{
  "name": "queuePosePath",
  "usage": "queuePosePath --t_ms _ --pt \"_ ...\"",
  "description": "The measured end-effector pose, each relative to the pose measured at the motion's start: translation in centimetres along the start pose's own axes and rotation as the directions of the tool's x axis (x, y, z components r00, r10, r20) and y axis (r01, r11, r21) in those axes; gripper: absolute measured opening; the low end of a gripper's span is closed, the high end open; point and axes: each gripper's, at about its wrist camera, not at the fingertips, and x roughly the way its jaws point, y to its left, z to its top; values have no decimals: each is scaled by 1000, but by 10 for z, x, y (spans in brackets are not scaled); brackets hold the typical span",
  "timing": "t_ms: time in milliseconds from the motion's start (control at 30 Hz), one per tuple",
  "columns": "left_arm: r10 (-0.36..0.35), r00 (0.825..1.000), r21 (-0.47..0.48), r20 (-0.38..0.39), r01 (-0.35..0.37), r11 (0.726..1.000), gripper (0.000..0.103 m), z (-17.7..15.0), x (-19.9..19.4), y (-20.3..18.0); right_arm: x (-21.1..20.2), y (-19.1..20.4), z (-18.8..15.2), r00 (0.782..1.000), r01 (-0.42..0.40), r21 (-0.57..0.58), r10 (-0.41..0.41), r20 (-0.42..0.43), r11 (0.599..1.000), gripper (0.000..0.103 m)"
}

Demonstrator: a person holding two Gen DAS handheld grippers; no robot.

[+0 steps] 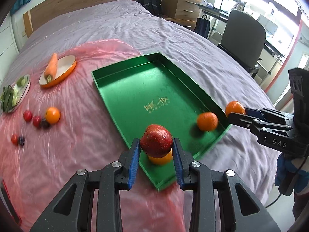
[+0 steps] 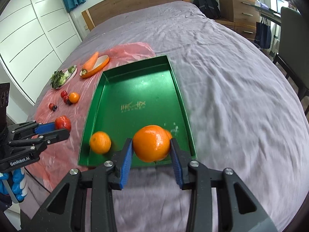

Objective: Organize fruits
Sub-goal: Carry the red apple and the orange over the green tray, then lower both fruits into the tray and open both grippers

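Gripping a red apple (image 1: 156, 140), left tongs (image 1: 156, 154) near the green tray (image 1: 123, 89); right tongs (image 2: 151, 150) clench an orange (image 2: 151, 143).

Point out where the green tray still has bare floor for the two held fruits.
The green tray is bare from its gold lettering to the far wall. The near end is crowded: two oranges already lie there.

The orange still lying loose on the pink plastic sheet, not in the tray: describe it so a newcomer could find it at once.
Start at the green tray on the bed and look to its left, onto the pink plastic sheet. Below the plate of greens sits the orange, touching a cluster of small red and dark fruits. It is the only orange-coloured round fruit there and far bigger than them.
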Motion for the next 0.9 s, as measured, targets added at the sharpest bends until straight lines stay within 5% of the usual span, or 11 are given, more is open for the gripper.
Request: queuePosePath --t_ms 333,900 --pt "15 999 -3 -39 -15 1000 29 28 55 0 64 -1 37 999 -10 -23 10 -34 1000 50" --pt "36 993 -40 -108 -41 998 29 23 101 14 117 -8 41 995 26 -28 -28 -96 999 51"
